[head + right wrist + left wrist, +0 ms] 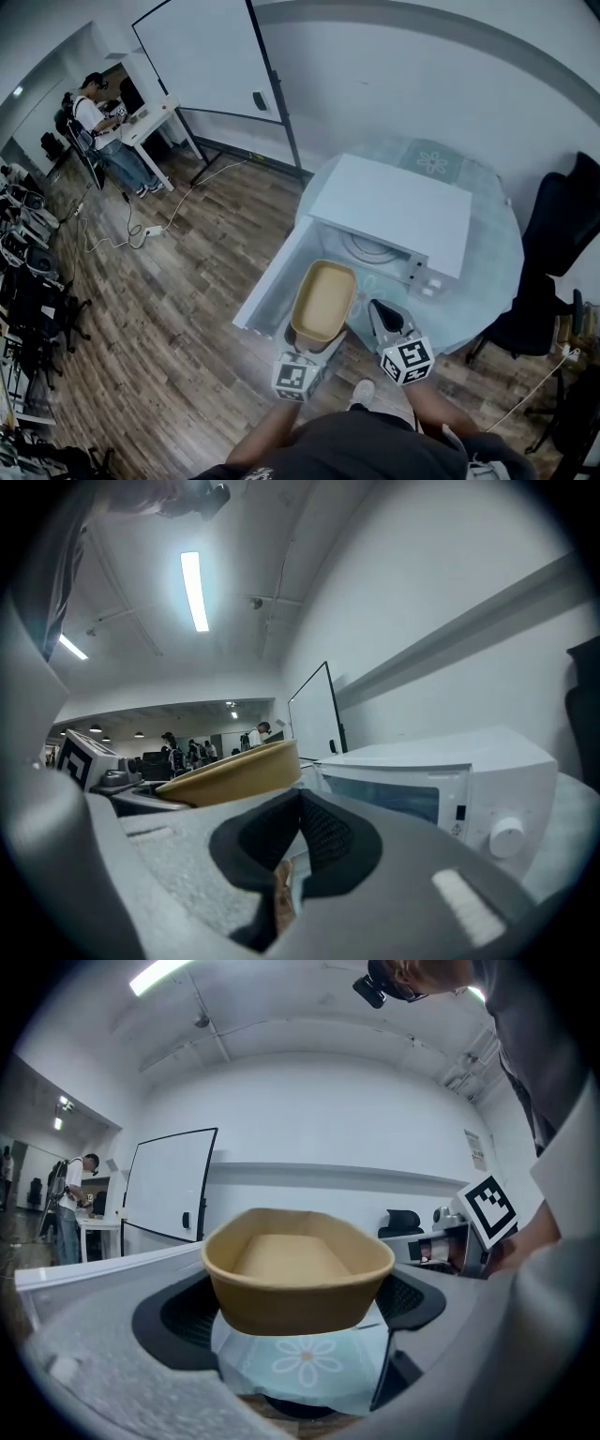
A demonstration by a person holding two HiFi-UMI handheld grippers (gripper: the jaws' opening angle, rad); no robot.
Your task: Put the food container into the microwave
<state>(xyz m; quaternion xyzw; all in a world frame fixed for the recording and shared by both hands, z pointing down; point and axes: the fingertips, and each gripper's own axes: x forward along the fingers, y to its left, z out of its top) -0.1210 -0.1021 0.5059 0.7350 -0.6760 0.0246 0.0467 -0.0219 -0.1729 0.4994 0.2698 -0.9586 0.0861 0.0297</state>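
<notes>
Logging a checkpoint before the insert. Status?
Left tool shut on container, held at the microwave opening. Right tool shut, empty, beside it. Door open, nothing seen in the way.

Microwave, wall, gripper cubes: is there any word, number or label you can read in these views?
No text is readable.
White microwave: small dark marks beside its knob, too small to read.
White paper sheet on the wall: print blurred, unreadable.
Black-and-white square marker: pattern only, no letters.
</notes>
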